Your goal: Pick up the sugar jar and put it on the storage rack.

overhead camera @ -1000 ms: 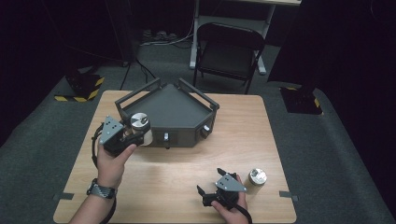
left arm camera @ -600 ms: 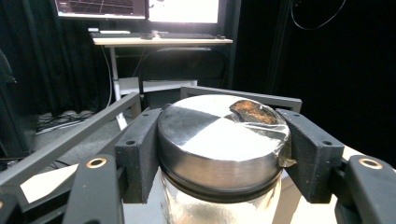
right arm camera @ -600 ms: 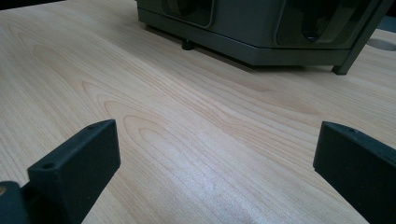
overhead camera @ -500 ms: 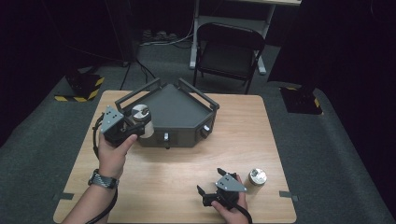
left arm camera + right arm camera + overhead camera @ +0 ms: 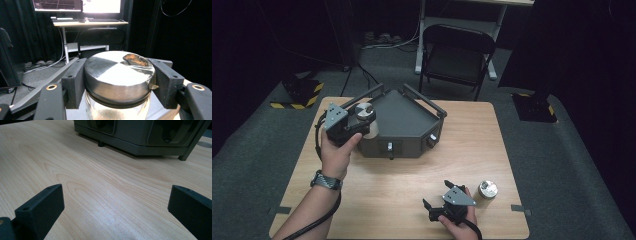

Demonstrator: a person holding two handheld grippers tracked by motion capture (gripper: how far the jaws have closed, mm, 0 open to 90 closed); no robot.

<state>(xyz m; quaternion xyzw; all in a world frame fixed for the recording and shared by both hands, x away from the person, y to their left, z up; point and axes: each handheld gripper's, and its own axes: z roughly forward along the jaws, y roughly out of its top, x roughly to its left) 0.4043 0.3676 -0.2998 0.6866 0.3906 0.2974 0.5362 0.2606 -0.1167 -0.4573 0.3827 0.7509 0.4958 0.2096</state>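
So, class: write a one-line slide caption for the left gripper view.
Left gripper clamps a metal-lidded glass jar between its black jaws.

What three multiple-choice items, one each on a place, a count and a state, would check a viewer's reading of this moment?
1. Where is the second jar?
A. On the table beside the right gripper
B. On the chair
C. Inside the dark case

2. How many metal-lidded jars are on view?
A. One
B. Two
C. Four

3. What are the left gripper's jaws doing?
A. Standing open over bare wood
B. Clamping the held jar's lid
C. Gripping a cable

Answers: 1 A, it stands on the wood by that hand. 2 B, one held, one standing. 3 B, both pads press the lid's sides.
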